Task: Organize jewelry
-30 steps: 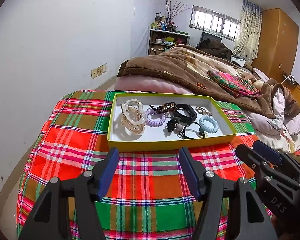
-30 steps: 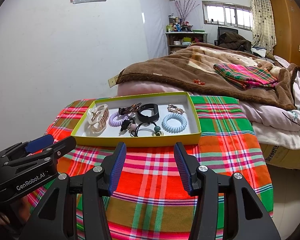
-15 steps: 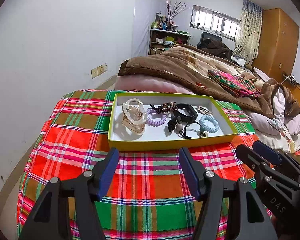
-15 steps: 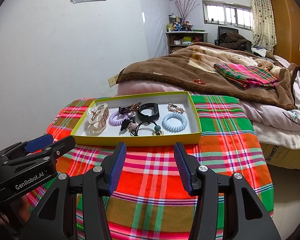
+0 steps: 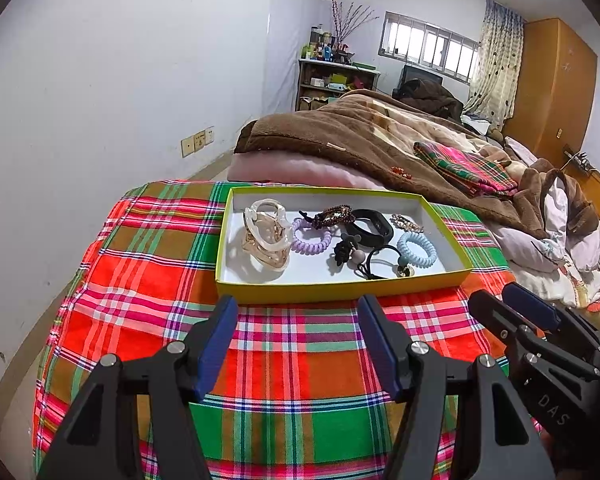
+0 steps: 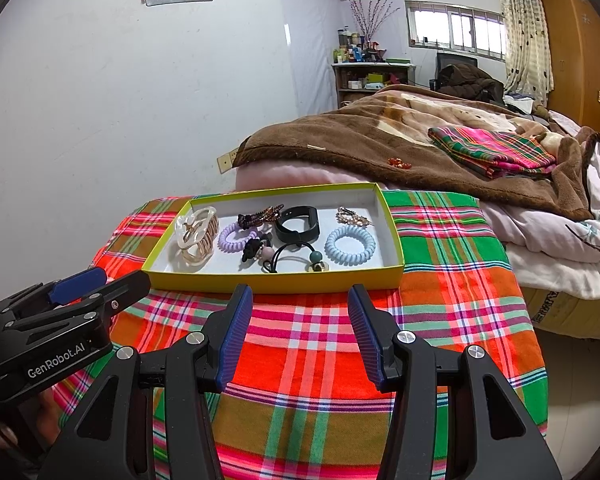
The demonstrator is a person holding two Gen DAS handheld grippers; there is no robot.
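A yellow-green tray [image 5: 340, 290] [image 6: 276, 280] with a white floor sits on the plaid cloth. Inside lie a clear-and-gold hair claw [image 5: 266, 240] [image 6: 196, 236], a purple spiral tie [image 5: 310, 236] [image 6: 238, 236], a black band [image 5: 370, 228] [image 6: 298, 224], a light blue spiral tie [image 5: 417, 249] [image 6: 350, 245], a black beaded elastic [image 5: 380, 264] [image 6: 292, 258] and a sparkly clip [image 5: 406, 222] [image 6: 354, 216]. My left gripper [image 5: 296, 320] [image 6: 100, 284] is open and empty just short of the tray's near wall. Beside it, my right gripper [image 6: 300, 300] [image 5: 512, 308] is also open and empty.
The plaid-covered table [image 5: 140, 264] [image 6: 460, 280] drops off at left, right and front. Behind it a bed carries a brown blanket [image 5: 360, 136] [image 6: 360, 140] and a folded plaid cloth [image 6: 496, 148]. A white wall [image 5: 100, 100] runs close on the left.
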